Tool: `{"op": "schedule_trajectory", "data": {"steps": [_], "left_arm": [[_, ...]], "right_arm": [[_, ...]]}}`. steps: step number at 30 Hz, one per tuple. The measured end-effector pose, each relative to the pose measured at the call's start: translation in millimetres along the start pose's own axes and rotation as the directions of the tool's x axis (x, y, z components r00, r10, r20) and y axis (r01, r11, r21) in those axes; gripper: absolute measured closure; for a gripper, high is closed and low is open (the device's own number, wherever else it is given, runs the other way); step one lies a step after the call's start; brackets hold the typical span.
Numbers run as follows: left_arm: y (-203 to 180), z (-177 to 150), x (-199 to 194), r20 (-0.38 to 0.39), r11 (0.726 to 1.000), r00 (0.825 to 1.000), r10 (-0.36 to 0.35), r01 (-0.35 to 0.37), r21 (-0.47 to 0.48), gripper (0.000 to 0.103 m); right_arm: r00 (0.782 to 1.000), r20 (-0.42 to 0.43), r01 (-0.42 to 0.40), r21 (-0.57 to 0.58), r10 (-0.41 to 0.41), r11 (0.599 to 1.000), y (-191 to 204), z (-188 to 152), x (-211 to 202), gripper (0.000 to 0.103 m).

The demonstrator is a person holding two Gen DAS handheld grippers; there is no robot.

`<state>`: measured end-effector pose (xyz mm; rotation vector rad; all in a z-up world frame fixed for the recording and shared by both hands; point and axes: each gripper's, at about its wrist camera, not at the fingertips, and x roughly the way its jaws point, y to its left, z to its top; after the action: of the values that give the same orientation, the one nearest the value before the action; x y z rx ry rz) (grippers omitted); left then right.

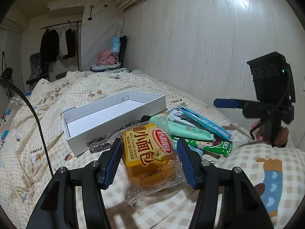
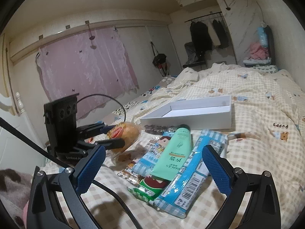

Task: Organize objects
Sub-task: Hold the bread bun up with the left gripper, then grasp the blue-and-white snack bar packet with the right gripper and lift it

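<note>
Angled down over a checked duvet (image 1: 247,162): left gripper (image 1: 148,158), blue pads either side of a wrapped mini French bread (image 1: 148,152), apparently clamped on it, lifted at 9 o'clock in the right wrist view. Right gripper (image 2: 152,168) spread wide, grasping nothing, hovering above a green tube (image 2: 174,152) and snack packets (image 2: 190,181). At 12 o'clock beyond the pile, an open white box (image 2: 190,118).
</note>
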<state>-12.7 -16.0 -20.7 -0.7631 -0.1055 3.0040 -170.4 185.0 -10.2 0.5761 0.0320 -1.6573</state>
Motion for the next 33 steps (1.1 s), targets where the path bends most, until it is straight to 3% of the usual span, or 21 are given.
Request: {"op": "schedule_trajectory", "data": {"steps": [5,8,10,15,16,18,20,28,29,30,33], "left_arm": [[-2,0,-1,-0.005,1.0,1.0,0.001,-0.001,0.011,0.04],[-3,-1,-1,-0.009,1.0,1.0,0.003,-0.003,0.013,0.04],[-3,-1,-1,-0.009,1.0,1.0,0.003,-0.003,0.013,0.04],[-3,-1,0,-0.014,1.0,1.0,0.003,-0.003,0.015,0.04],[-3,-1,1,-0.017,1.0,1.0,0.004,-0.003,0.015,0.04],[-3,-2,2,-0.024,1.0,1.0,0.005,-0.004,0.017,0.04],[-3,-2,3,-0.027,1.0,1.0,0.006,-0.005,0.017,0.04],[-2,-1,3,-0.033,1.0,0.999,0.008,-0.007,0.02,0.04],[-3,-1,3,-0.032,1.0,0.999,0.008,-0.007,0.019,0.04],[-3,-1,3,-0.032,1.0,0.999,0.007,-0.006,0.02,0.04],[-3,-1,2,-0.029,1.0,1.0,0.008,-0.008,0.022,0.04]], "right_arm": [[0.996,0.009,0.09,0.084,-0.091,0.992,-18,8,-6,0.001],[0.995,-0.001,0.103,0.15,-0.104,0.983,-32,10,-7,0.002],[0.994,-0.019,0.114,0.179,-0.112,0.977,-38,10,-5,0.016],[0.989,-0.092,0.137,0.208,-0.12,0.968,-43,6,6,0.032],[0.985,-0.108,0.154,0.21,-0.133,0.966,-42,5,7,0.042],[0.969,-0.155,0.222,0.204,-0.193,0.954,-41,1,8,0.047],[0.955,-0.205,0.256,0.206,-0.214,0.945,-40,-3,11,0.047],[0.939,-0.276,0.253,0.16,-0.203,0.954,-23,-8,16,0.047],[0.935,-0.293,0.249,0.143,-0.2,0.958,-22,-10,20,0.05],[0.931,-0.308,0.241,0.12,-0.195,0.963,-19,-12,23,0.063],[0.932,-0.3,0.233,0.068,-0.203,0.97,-10,-12,24,0.069]]}}
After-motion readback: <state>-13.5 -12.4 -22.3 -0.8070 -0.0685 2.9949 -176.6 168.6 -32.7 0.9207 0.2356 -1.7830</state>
